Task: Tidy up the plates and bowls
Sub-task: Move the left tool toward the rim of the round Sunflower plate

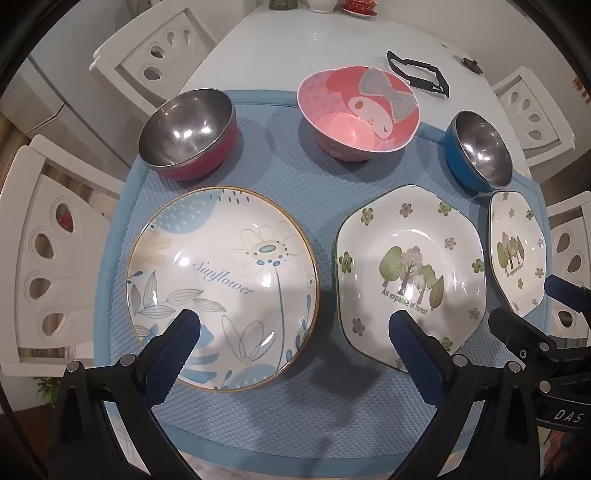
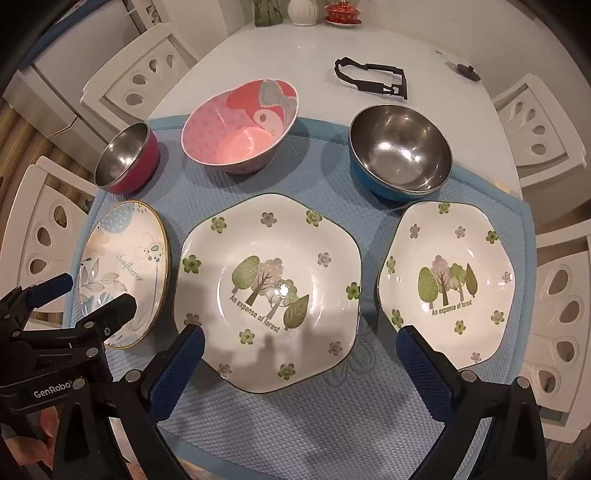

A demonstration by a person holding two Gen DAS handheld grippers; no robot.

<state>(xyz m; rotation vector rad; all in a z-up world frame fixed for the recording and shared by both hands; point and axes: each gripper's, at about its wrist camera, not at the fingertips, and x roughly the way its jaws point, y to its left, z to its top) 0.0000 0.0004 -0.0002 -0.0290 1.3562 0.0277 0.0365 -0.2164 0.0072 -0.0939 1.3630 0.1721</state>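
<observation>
On a blue mat (image 1: 314,406) (image 2: 314,417) lie a round Sunflower plate (image 1: 225,284) (image 2: 122,273), a large forest plate (image 1: 410,273) (image 2: 269,288) and a smaller forest plate (image 1: 517,251) (image 2: 447,280). Behind them stand a red steel bowl (image 1: 188,133) (image 2: 125,158), a pink cartoon bowl (image 1: 358,110) (image 2: 240,125) and a blue steel bowl (image 1: 480,151) (image 2: 399,155). My left gripper (image 1: 295,328) (image 2: 85,295) is open above the mat's front, between the Sunflower plate and the large forest plate. My right gripper (image 2: 299,343) (image 1: 528,299) is open over the large forest plate's near edge. Both hold nothing.
The mat lies on a white table (image 1: 295,48) (image 2: 280,55). A black plastic frame (image 1: 417,74) (image 2: 373,79) lies behind the bowls. A vase and a red lidded cup (image 2: 343,11) stand at the far end. White chairs (image 1: 48,254) (image 2: 554,302) stand on both sides.
</observation>
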